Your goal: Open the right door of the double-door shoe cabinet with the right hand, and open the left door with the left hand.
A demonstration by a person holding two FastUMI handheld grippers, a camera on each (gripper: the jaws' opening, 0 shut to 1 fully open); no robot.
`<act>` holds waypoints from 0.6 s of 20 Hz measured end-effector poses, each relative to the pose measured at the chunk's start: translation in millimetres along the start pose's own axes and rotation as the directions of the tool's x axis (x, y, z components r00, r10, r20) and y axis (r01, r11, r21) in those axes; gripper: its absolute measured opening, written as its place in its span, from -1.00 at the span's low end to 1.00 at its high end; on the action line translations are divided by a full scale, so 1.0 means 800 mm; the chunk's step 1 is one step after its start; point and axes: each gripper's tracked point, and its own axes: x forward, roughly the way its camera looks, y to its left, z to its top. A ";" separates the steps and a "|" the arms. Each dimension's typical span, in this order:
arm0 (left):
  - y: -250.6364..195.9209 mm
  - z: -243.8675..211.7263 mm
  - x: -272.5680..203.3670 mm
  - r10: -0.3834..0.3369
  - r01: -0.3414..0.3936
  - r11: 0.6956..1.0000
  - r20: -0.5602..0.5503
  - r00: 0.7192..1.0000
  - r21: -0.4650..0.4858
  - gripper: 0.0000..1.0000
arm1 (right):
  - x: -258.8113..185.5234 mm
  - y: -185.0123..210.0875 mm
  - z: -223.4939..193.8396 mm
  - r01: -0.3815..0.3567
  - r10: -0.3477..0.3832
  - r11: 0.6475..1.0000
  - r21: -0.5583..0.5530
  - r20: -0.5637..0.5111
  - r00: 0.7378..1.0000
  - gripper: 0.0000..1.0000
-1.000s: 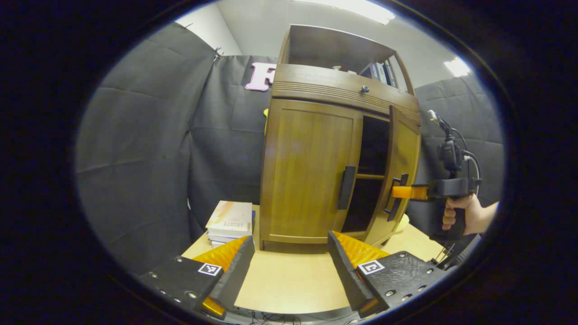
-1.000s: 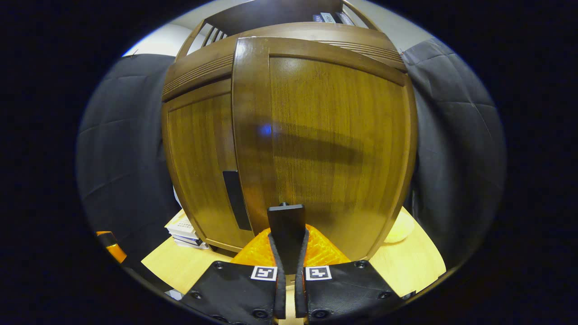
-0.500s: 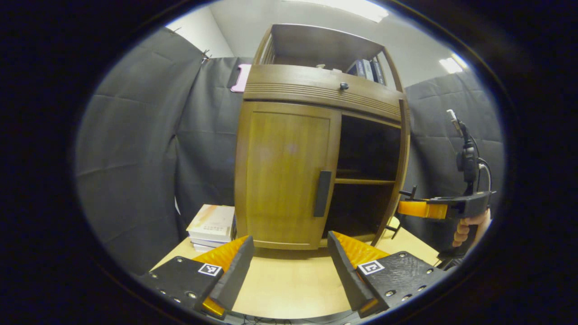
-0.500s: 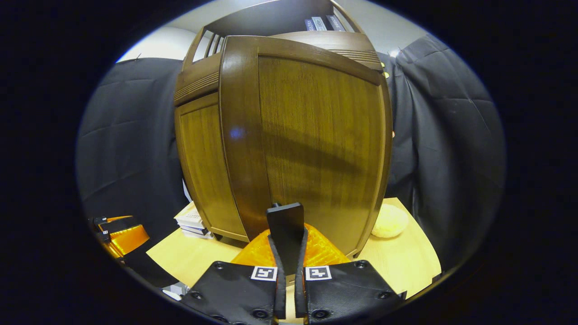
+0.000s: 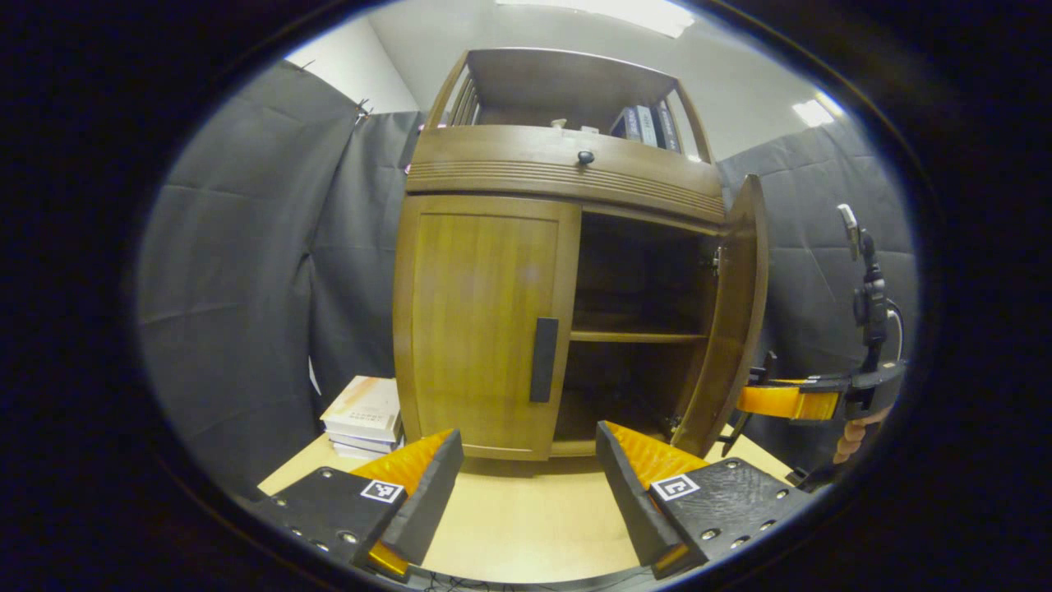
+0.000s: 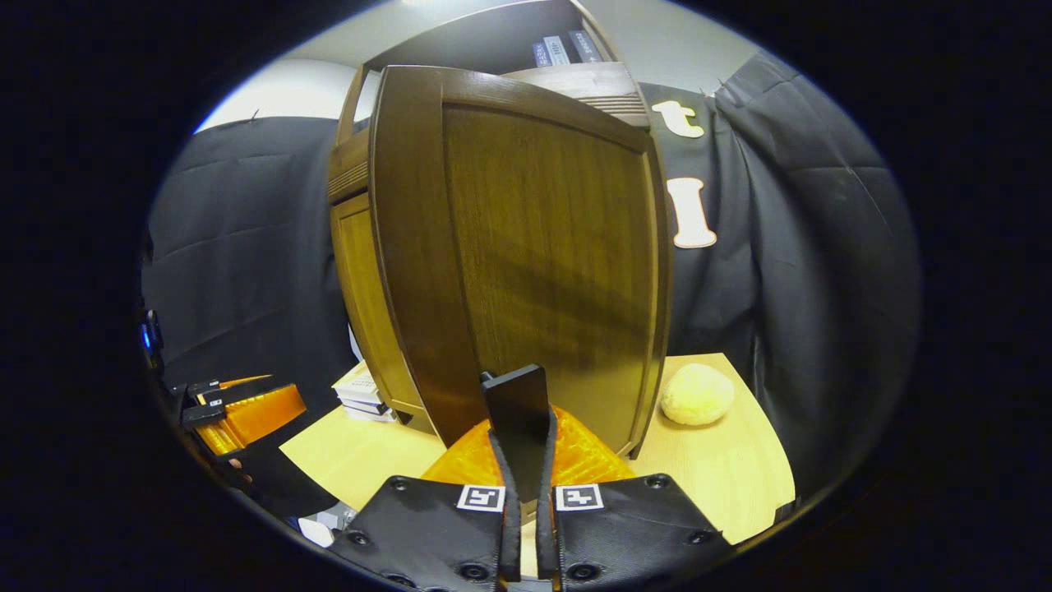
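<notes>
Right hand-held gripper (image 6: pixel 521 460) clamps right door handle (image 6: pixel 514 407), partly hidden; left hand-held gripper (image 5: pixel 526 477) agape.

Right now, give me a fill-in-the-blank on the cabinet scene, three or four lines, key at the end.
1. The right door of the cabinet stands ____.
2. The right gripper is shut on that door's ____.
3. The left gripper is ____, short of the left door.
4. The stack of books lies on the ____ beside the cabinet.

Missing words: open; handle; open; table

Glossy wooden cabinet (image 5: pixel 493 321), matt black handle (image 5: pixel 543 359), pale wooden table (image 5: pixel 526 518).
</notes>
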 end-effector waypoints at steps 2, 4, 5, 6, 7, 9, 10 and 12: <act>-0.013 -0.002 -0.003 0.008 -0.008 1.000 -0.001 1.000 -0.004 0.90 | -0.012 -0.016 -0.002 -0.006 0.006 1.000 -0.002 0.004 1.000 -0.83; -0.026 -0.005 -0.009 0.020 -0.020 1.000 -0.006 1.000 -0.015 0.90 | -0.024 -0.034 -0.004 -0.009 0.009 1.000 -0.012 0.008 1.000 -0.83; -0.033 -0.004 -0.013 0.026 -0.026 0.999 -0.004 1.000 -0.018 0.90 | -0.030 -0.045 -0.004 -0.009 0.009 1.000 -0.018 0.012 1.000 -0.75; -0.042 -0.006 -0.020 0.033 -0.033 0.999 -0.002 0.999 -0.017 0.90 | -0.036 -0.055 -0.005 -0.008 0.008 1.000 -0.021 0.014 1.000 -0.75; -0.049 -0.008 -0.022 0.040 -0.040 0.999 -0.002 0.999 -0.013 0.90 | -0.039 -0.065 -0.005 -0.012 0.013 1.000 -0.019 0.018 1.000 -0.83; -0.065 -0.011 -0.026 0.054 -0.054 0.999 -0.006 0.999 -0.006 0.90 | -0.048 -0.083 -0.005 -0.033 0.034 0.999 -0.010 0.026 0.999 -0.84; -0.071 -0.016 -0.035 0.062 -0.062 0.998 -0.009 0.998 -0.006 0.90 | -0.050 -0.093 -0.005 -0.045 0.045 0.999 -0.010 0.029 0.999 -0.84; -0.088 -0.016 -0.043 0.067 -0.067 0.997 0.003 0.998 -0.025 0.90 | -0.057 -0.110 -0.006 -0.058 0.059 0.998 -0.023 0.035 0.998 -0.91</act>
